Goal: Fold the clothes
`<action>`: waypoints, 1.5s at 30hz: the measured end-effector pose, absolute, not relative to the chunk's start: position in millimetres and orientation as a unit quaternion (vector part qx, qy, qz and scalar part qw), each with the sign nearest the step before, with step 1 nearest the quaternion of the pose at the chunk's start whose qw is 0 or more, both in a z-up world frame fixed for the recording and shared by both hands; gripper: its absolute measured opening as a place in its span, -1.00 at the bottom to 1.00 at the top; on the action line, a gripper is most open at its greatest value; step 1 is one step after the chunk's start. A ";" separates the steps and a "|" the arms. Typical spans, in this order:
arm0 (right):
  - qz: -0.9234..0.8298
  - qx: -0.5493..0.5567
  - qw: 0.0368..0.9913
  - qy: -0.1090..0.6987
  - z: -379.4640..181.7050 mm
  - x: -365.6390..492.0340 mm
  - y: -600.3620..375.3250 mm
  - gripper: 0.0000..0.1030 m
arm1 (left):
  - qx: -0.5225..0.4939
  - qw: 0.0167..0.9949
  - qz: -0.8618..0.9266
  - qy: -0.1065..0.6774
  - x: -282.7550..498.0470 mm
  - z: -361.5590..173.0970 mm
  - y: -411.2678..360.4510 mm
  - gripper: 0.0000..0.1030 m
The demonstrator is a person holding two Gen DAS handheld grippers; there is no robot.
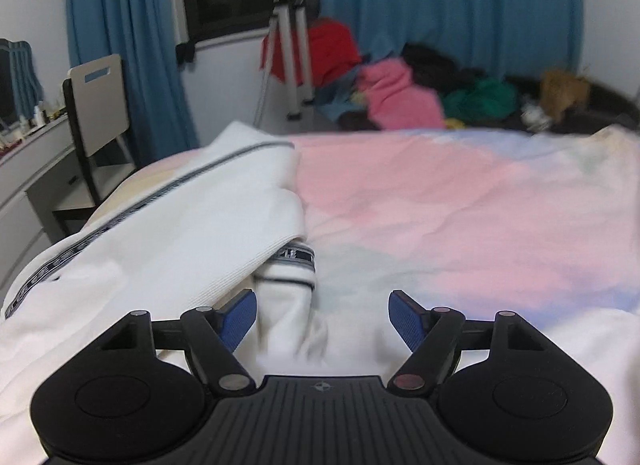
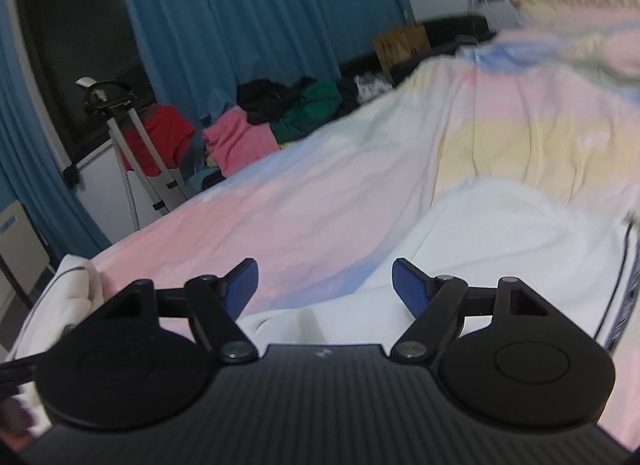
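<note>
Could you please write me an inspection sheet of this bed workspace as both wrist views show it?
Surface: bed sheet, pastel patches, wrinkled.
Job's things: white garment with dark trim, partly folded, on the bed.
Clutter: clothes pile on the floor beyond the bed; cardboard box.
Grippers: left claw open over the garment, holding nothing; right claw open, holding nothing.
Cables: nothing seen.
Surroundings: blue curtains, tripod, chair.

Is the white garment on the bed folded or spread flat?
Partly folded: the white garment has one layer lying over a striped cuff; it is not a neat, finished fold.
</note>
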State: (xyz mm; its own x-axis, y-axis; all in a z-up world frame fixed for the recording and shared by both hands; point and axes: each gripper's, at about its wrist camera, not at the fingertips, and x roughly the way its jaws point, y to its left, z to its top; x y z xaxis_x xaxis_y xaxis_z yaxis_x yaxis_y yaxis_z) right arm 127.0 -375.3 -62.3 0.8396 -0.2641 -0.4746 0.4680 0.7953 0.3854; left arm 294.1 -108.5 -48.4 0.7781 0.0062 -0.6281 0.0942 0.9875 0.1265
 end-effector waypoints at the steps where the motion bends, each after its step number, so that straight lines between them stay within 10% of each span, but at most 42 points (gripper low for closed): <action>1: -0.200 0.261 0.922 0.206 -67.0 130.9 -377.8 0.48 | 0.080 0.936 -0.013 0.341 307.0 -56.3 -111.5 0.40; 6: -0.202 0.286 0.909 0.225 -86.8 152.0 -383.4 0.48 | 0.086 0.923 0.046 0.373 355.2 -85.6 -124.1 0.30; 16: -0.216 0.292 0.906 0.218 -93.1 159.5 -388.9 0.48 | 0.085 0.930 0.048 0.355 358.2 -62.8 -130.5 -0.69; 24: -0.228 0.249 0.922 0.189 -79.1 151.0 -381.1 0.48 | -0.112 0.945 -0.118 0.283 327.0 48.6 -123.0 -0.73; 33: -0.226 0.276 0.914 0.193 -82.8 148.0 -392.1 0.48 | -0.152 0.910 -0.197 0.331 331.2 8.6 -144.8 -0.61; 36: -0.208 0.284 0.917 0.186 -83.9 148.7 -392.6 0.49 | -0.136 0.906 -0.199 0.347 327.3 -7.0 -144.2 -0.38; 40: -0.165 0.303 0.923 0.172 -84.9 149.1 -388.5 0.49 | -0.081 0.924 -0.196 0.319 303.1 -3.0 -137.6 0.48; 45: -0.118 0.327 0.923 0.165 -86.8 149.3 -384.9 0.50 | -0.021 0.948 -0.165 0.272 227.6 19.7 -100.6 0.55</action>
State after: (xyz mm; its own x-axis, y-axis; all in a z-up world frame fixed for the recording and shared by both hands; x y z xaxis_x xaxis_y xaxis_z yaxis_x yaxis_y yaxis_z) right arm 149.3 -384.9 -86.8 0.9175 -0.1101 -0.3823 0.3262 0.7582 0.5645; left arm 227.6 -100.6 19.7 0.7978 -0.3231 -0.5091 0.3007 0.9450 -0.1286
